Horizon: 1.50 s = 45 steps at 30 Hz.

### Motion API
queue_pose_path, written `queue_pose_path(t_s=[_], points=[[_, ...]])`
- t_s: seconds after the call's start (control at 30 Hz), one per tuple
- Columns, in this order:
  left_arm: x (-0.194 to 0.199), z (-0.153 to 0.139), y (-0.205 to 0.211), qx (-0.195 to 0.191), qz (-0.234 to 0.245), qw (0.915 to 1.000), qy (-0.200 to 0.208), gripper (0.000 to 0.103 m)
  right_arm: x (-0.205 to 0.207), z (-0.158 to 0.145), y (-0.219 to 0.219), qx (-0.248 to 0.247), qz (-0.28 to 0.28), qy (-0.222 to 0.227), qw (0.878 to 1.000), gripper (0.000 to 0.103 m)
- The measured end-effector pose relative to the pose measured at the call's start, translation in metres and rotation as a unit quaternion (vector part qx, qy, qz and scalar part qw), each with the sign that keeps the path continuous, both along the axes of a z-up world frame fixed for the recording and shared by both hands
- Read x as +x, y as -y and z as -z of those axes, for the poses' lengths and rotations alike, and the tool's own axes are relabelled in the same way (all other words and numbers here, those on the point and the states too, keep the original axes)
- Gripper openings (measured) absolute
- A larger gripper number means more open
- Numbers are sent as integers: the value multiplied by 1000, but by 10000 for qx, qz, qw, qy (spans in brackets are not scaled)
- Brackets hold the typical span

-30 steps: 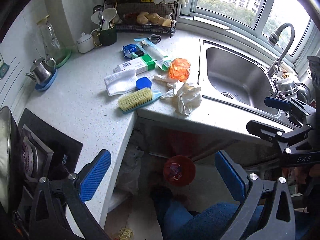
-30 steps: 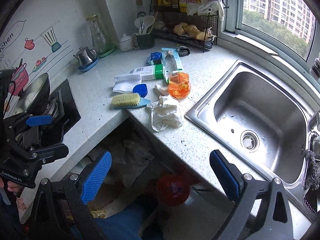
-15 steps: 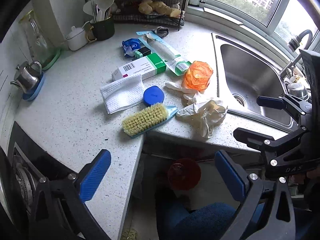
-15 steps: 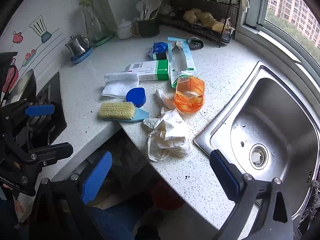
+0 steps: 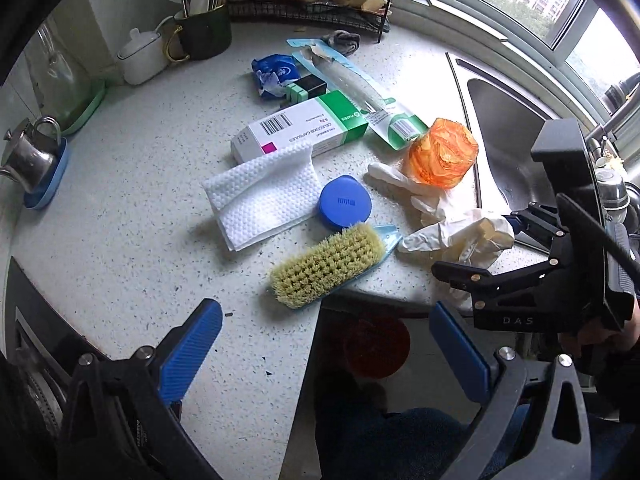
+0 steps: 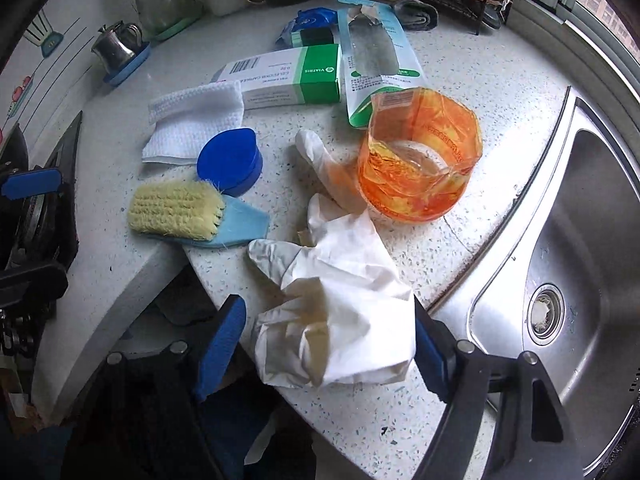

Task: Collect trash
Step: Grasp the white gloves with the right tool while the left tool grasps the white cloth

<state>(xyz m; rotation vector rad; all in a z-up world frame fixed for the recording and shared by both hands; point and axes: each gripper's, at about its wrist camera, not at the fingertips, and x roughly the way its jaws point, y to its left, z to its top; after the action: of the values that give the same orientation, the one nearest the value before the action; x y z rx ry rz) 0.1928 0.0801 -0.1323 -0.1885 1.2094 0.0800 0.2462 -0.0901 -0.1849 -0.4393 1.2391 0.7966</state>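
At the counter (image 6: 480, 64) corner beside the sink (image 6: 592, 240), both grippers have closed in over the last second. The right gripper (image 6: 326, 344) now straddles the crumpled glove (image 6: 340, 304), jaws wide and seemingly not yet pinching it. The left gripper (image 5: 324, 344) hangs open and empty, so the first pickup looks imminent.

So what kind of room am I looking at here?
Most likely a home kitchen: a stainless steel sink is set into the speckled countertop, a small metal teapot stands at the wall, and a holder of cooking utensils sits at the back.
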Motion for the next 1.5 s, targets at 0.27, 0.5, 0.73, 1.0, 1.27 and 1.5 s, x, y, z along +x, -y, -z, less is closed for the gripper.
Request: queue_pose_path(t_s=[0.27,0.5,0.73,1.0,1.27,1.5], points=[[1,-1,-3,61,52,10000,30,103,2,-2,2,-37,25,58,10000,37],[-4,-10,-5,126,87,9998,125,103,-12,-14,1,-38,-67,11,10000,8],[0,-28,-16,316,395,9982,320,103,-28,-59,-2,350,-53,281,9990,6],[31,-23,-35,536,1131,9919,224,103,-15,-79,-1,635,335,411,9966,6],[69,14,-45,808,1984,9764,-276,103,-1,-80,10,677,804,506,9932,6],[93,42,-59,793,1997,9754,-485,97,13,-77,17,727,1150,330,9902,6]])
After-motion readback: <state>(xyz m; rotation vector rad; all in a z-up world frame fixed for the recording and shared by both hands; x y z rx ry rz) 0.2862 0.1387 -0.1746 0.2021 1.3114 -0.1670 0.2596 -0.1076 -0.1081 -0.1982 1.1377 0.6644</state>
